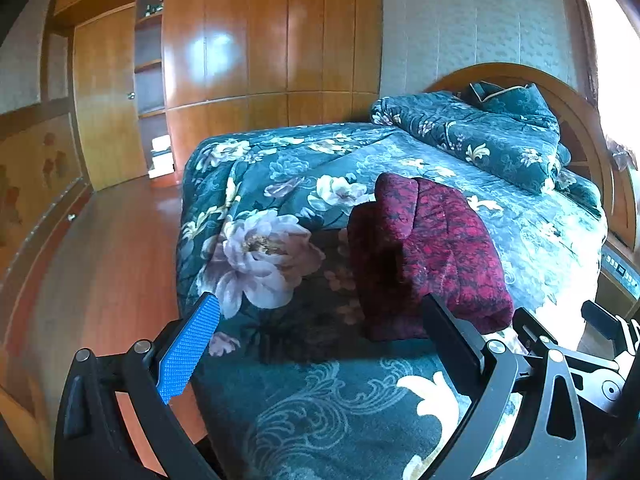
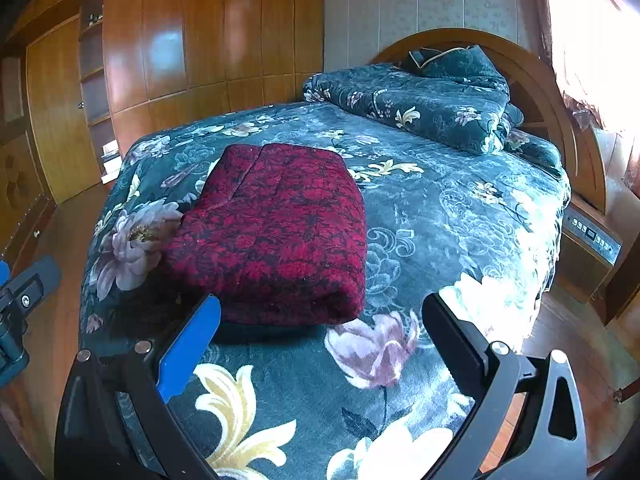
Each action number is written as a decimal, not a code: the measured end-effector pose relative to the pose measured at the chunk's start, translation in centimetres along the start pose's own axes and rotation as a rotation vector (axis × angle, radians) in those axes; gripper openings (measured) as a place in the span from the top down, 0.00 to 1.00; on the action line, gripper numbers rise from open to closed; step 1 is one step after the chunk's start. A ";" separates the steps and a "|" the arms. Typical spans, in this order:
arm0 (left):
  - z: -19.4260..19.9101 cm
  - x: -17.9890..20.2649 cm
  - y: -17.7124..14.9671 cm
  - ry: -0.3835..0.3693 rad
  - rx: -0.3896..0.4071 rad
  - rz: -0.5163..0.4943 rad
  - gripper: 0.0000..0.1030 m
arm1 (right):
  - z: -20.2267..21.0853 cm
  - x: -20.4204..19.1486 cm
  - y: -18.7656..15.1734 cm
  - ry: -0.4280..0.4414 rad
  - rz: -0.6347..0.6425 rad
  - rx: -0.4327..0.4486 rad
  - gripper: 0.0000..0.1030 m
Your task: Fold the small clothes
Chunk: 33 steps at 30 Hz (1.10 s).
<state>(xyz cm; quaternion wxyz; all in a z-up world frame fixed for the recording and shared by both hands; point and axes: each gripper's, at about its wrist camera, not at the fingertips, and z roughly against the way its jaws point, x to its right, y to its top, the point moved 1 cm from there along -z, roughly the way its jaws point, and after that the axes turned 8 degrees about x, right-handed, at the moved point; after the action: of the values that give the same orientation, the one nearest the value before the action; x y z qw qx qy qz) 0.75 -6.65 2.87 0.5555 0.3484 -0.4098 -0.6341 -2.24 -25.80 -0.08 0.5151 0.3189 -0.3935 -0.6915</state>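
folded red garment [image 2: 276,232] on bed [image 2: 440,216] (no writing legible); left gripper [image 1: 320,308], right gripper [image 2: 320,308] jaws spread, empty.

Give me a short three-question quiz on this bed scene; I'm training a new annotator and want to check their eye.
1. True or false: the red garment lies folded on the bedspread.
2. Which gripper's fingertips sit nearer the garment's edge? A) left gripper B) right gripper C) neither is in view
3. What lies at the head of the bed, against the headboard?

Key
1. True.
2. A: in the left wrist view one finger overlaps the garment's near edge.
3. A folded quilt, patterned like the bedspread.
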 end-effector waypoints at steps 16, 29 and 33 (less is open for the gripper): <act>-0.1 -0.3 0.3 0.016 0.005 0.009 0.04 | 0.4 -0.7 0.1 0.002 0.004 0.010 0.02; -0.3 -0.3 -0.2 0.007 -0.004 0.006 0.04 | -0.1 -0.6 -0.2 0.006 0.002 -0.002 0.02; -0.4 -0.3 -0.2 0.012 -0.002 0.006 0.04 | -0.4 -0.6 -0.4 0.006 -0.001 -0.007 0.02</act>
<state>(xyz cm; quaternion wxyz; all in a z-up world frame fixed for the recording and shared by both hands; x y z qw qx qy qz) 1.10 -6.36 2.49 0.5603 0.3503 -0.4069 -0.6307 -1.92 -25.28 -0.59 0.5170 0.3192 -0.3894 -0.6922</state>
